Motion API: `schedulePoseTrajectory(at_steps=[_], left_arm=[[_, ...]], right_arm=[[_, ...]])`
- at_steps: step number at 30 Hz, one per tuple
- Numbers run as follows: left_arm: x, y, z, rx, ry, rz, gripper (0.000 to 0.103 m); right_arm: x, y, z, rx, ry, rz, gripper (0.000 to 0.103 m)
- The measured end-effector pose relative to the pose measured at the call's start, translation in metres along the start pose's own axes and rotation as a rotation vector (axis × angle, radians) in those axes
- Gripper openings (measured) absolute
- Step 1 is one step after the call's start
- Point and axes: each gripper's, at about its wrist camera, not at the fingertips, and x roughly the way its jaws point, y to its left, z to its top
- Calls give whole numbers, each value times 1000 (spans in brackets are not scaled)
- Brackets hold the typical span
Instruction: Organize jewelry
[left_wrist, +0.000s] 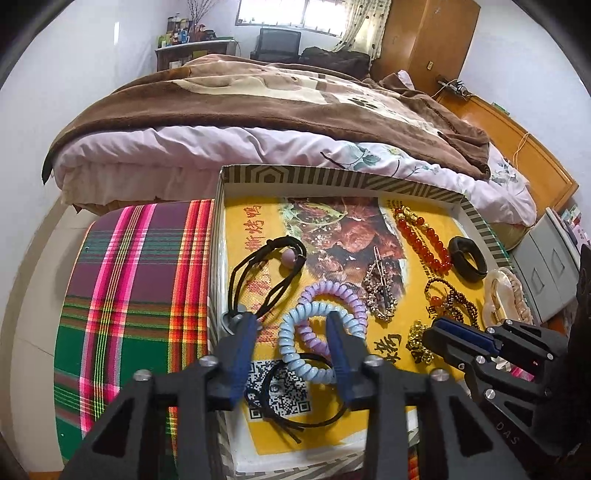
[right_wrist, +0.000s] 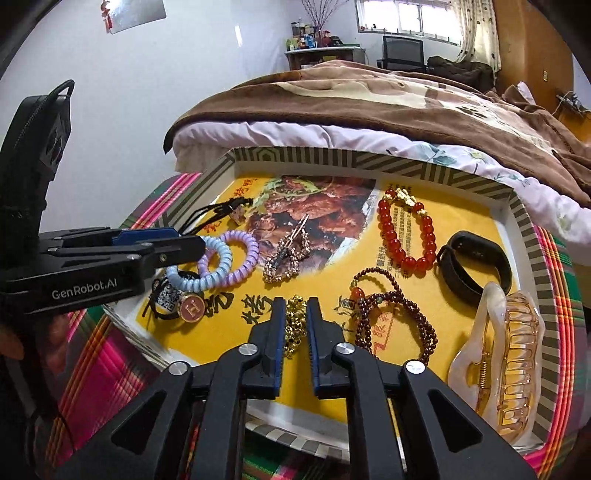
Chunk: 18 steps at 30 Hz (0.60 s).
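Light: bright day, both views easy to see.
Where light comes from: the window (left_wrist: 295, 14) far behind the bed (left_wrist: 258, 110); its panes are blown out to white.
Wall beside the window: pale and evenly lit.
Tray (right_wrist: 436, 173) in front of the bed: well lit, colours strong, the yellow sheet a bit shiny.
Shadows: soft and small, tucked under the beads and hair ties in the tray.
Glare: little bright spots on the clear hair clip (right_wrist: 509, 354) and on the silver screws.
Sharpness: tray sharp; things near the window look small and fuzzy.
Bending: fisheye; the bed and tray edges curve.
Corners: black round rim, far from the window.
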Motion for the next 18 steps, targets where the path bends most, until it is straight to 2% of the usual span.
schedulePoseTrajectory(at_steps=[3,5,7,12,13,14,16,18], left_arm=[[-2,-2,0,3,0,3,41],[-5,-3,-1,6,-3,2,51],[-9,-6,-2,13,-11,0,54],[-22,-8,-6,6,-24,8,56],[-26,-8,-8,6,-30,9,59],[-31,-9,-10,6,-37,21,64],[-42,-14,-14,28,-62,60,67],[-55,-18,-19,33,-89,78,68]], right_arm=[[-1,2,1,-3,-1,2,18],[-3,3,1,-9,-2,-2,22],[-5,5,0,-13,-6,-6,31],[-16,8,-2,-11,-21,-8,33],[-21,9,-4,-12,-28,-14,35],[-24,10,-5,-10,-32,-19,36],[-31,11,-7,-3,-40,-23,42],[-40,12,-11,7,-53,-27,42]])
